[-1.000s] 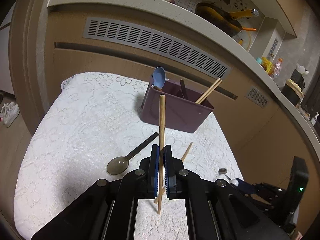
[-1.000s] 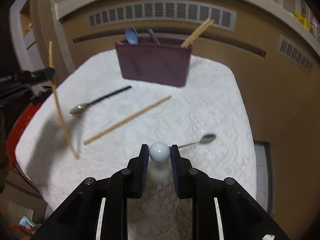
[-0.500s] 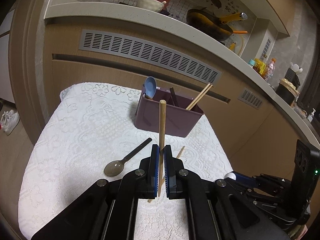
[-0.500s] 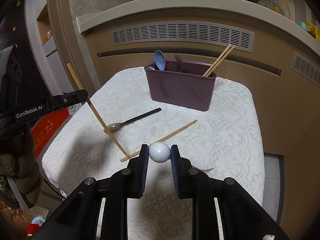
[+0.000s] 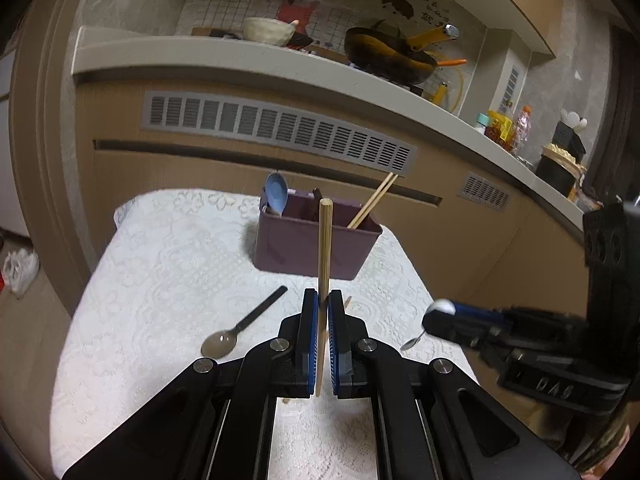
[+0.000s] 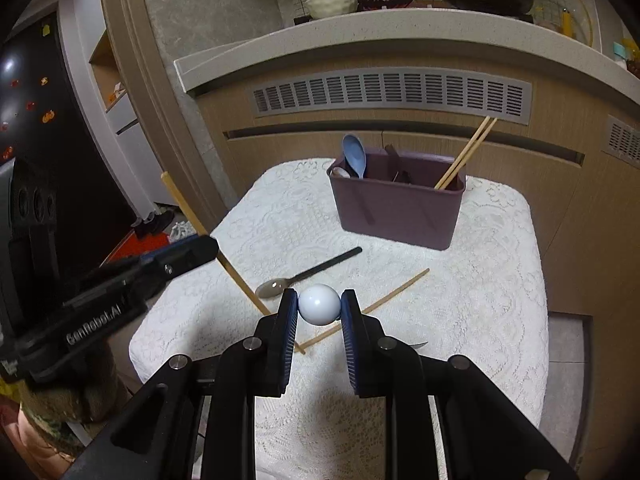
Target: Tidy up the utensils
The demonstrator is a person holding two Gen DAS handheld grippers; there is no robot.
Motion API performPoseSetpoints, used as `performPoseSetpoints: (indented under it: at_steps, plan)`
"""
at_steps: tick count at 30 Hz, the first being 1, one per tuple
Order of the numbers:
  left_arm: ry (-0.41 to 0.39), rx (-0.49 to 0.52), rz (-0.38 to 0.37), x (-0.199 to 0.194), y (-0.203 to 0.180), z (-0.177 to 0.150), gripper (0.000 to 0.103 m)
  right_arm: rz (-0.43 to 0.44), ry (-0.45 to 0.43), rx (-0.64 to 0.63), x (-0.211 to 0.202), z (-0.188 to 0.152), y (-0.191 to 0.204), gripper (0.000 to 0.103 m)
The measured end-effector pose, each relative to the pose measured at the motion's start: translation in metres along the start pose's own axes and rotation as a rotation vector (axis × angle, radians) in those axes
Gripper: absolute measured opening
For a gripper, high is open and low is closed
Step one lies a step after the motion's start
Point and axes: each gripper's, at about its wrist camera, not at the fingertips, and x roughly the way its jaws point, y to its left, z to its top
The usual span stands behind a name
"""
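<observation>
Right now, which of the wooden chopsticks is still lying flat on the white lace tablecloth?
The lone wooden chopstick lying diagonally in front of the purple utensil holder. One other is clamped in the left gripper; two more lean inside the holder.

Dim indoor light — soft shadows, fisheye-bent edges.

Lace-covered table [image 6: 500, 280] w/ purple caddy [image 6: 396, 216], dark spoon [image 6: 308, 276], one chopstick [image 6: 384, 300].

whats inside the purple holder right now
Inside the purple holder: a blue spoon, a dark handle and a pair of chopsticks. Its walls hide their lower ends and the bottom.
</observation>
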Motion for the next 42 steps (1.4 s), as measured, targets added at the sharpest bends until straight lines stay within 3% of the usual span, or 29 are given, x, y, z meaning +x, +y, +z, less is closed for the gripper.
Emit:
performPoseSetpoints:
  at_steps: [6,14,21,26,31,36,39,41,42]
  plan:
    - [-0.06,0.076,-0.023,-0.015,-0.021,0.028,0.005,-0.013,-0.114,-0.031,-0.036,0.034,0.008,0.021]
    - [-0.198,0.18,-0.038,-0.034,-0.053,0.09,0.005,0.029,-0.256,-0.015,-0.077,0.1,0.003,0.021]
    - [-0.287,0.181,-0.058,-0.019,-0.055,0.148,0.005,0.099,-0.262,0.051,-0.067,0.15,-0.025,0.021]
    - [-0.303,0.194,-0.057,0.02,-0.05,0.182,0.005,0.13,-0.27,0.092,-0.044,0.169,-0.048,0.021]
    - [-0.206,0.191,-0.052,0.069,-0.033,0.179,0.005,0.117,-0.229,0.139,-0.008,0.171,-0.075,0.021]
    - [0.033,0.213,-0.079,0.135,-0.015,0.126,0.008,0.082,-0.166,0.117,0.014,0.141,-0.09,0.021]
    - [0.164,0.185,-0.133,0.168,-0.012,0.094,0.026,0.073,-0.085,0.122,0.031,0.112,-0.095,0.021]
    - [0.224,0.22,-0.177,0.182,-0.02,0.072,0.049,0.043,-0.046,0.12,0.038,0.091,-0.098,0.021]
    - [0.241,0.247,-0.187,0.187,-0.024,0.063,0.051,0.015,-0.036,0.111,0.041,0.082,-0.1,0.021]
